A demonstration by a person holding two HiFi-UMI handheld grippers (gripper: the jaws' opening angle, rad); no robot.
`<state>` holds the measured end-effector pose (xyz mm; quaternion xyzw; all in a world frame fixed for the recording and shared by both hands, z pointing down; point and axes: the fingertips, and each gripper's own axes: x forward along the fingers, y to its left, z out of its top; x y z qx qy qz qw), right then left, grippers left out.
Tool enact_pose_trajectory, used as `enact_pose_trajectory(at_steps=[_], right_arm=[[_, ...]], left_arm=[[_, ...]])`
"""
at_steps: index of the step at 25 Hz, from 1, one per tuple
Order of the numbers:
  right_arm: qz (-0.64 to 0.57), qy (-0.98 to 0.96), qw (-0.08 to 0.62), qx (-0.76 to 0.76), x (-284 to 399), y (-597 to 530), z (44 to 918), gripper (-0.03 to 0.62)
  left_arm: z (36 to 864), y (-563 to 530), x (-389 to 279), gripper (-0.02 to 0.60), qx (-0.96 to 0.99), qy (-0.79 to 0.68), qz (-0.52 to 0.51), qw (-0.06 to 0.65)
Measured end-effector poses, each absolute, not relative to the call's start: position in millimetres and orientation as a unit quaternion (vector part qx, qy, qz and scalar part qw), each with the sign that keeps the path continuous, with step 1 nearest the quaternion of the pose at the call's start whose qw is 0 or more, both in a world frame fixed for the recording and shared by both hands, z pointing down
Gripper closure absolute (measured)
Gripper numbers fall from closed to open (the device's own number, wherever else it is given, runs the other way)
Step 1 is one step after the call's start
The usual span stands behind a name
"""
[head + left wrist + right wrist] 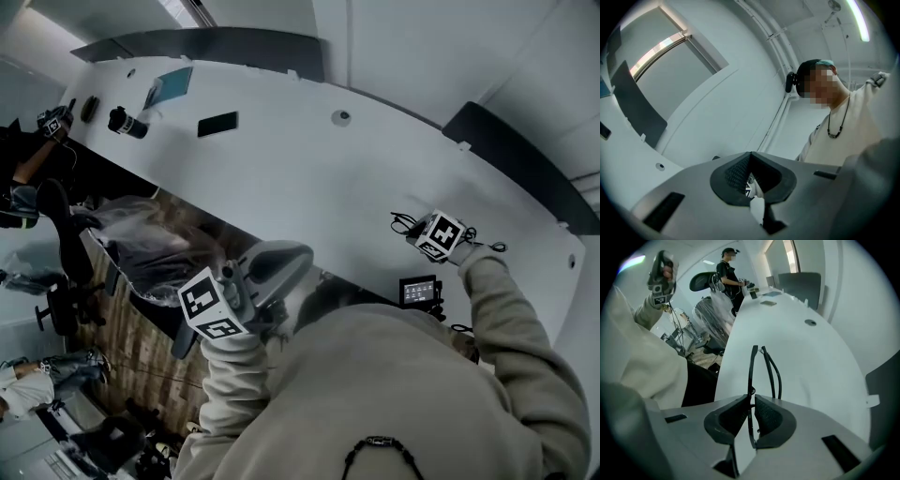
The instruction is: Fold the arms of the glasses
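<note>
Left gripper [267, 267] nearest, head view, off the near edge of the desk [309, 178]; right gripper [433, 234] holds glasses [401, 223] above that edge. Left gripper view: jaws pressed together, empty. Right gripper view: jaws pinch thin black frame, arms run lengthwise away along desk. Probably light, springy, fragile; hold by hinges.

Your head camera looked steeply down over your chest at the white table [309, 178]. The left gripper view, close by, faced up at you and the ceiling [811, 18]. The right gripper view ran along that table, also catching your left gripper [663, 266].
</note>
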<state>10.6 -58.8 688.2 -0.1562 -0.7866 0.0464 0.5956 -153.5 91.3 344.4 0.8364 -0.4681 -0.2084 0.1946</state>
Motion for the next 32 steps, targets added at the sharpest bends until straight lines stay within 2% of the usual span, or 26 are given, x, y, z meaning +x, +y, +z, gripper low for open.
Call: enact_pose_trajectory(at_steps=[5,10,15,20,28,32], right_arm=[[0.064,-0.751,0.63,-0.188,41,-46,741,0.534],[0.113,-0.753,0.62,-0.19,36,-34,752,0.534],[0.1,-0.754,0.623,-0.182,40,-34,755,0.529],[0.103,-0.777,0.603,-0.148,36,-48,747,0.43],[0.108,-0.854,0.504,-0.079,25,-73,680,0.428],[0.172,-0.922,0.346,-0.009,8,-89,606,0.439]], left_arm=[[348,104,-152,0.577,0.828,-0.476,-0.215,0.202],[358,109,-160,0.577,0.819,-0.486,-0.217,0.215],[354,109,-163,0.577,0.821,-0.479,-0.221,0.216],[354,100,-164,0.577,0.831,-0.462,-0.221,0.217],[349,61,-146,0.577,0.864,-0.404,-0.208,0.218],[350,34,-133,0.577,0.875,-0.386,-0.192,0.22]])
